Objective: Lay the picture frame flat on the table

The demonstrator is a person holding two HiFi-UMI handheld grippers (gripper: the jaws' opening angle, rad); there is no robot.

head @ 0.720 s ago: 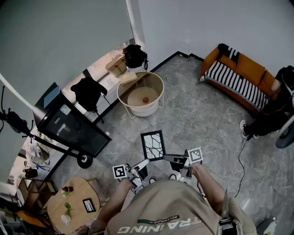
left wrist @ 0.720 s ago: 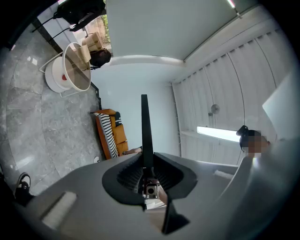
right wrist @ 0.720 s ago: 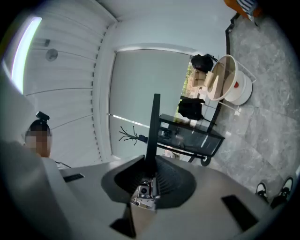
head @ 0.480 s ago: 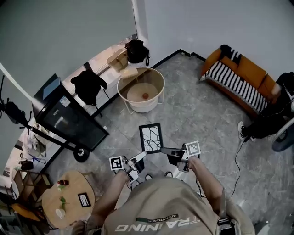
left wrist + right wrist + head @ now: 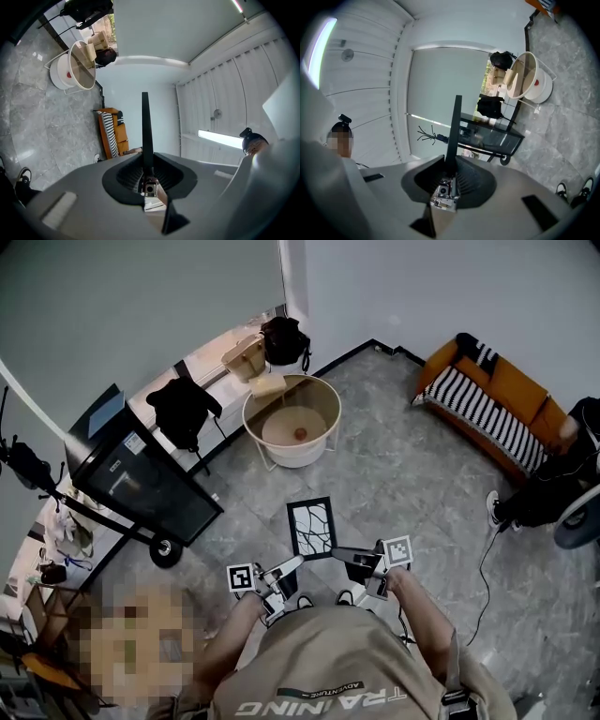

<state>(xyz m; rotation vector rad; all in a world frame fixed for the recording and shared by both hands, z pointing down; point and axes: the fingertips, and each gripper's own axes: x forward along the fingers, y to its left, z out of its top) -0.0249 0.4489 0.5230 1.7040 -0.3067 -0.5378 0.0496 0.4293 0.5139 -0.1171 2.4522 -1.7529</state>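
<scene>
Picture frame (image 5: 311,528) is clenched in the jaws of left gripper (image 5: 296,562) and right gripper (image 5: 339,557); shirt (image 5: 347,662) reads TRAINING.

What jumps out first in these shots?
The black frame with a cracked-looking white pattern, mid-picture in the head view, is held above the floor, with the jaws of the left gripper and right gripper shut on its near edge. Beyond it stands a round white table with a small red thing on it. An orange striped sofa sits by the wall at upper right.
</scene>
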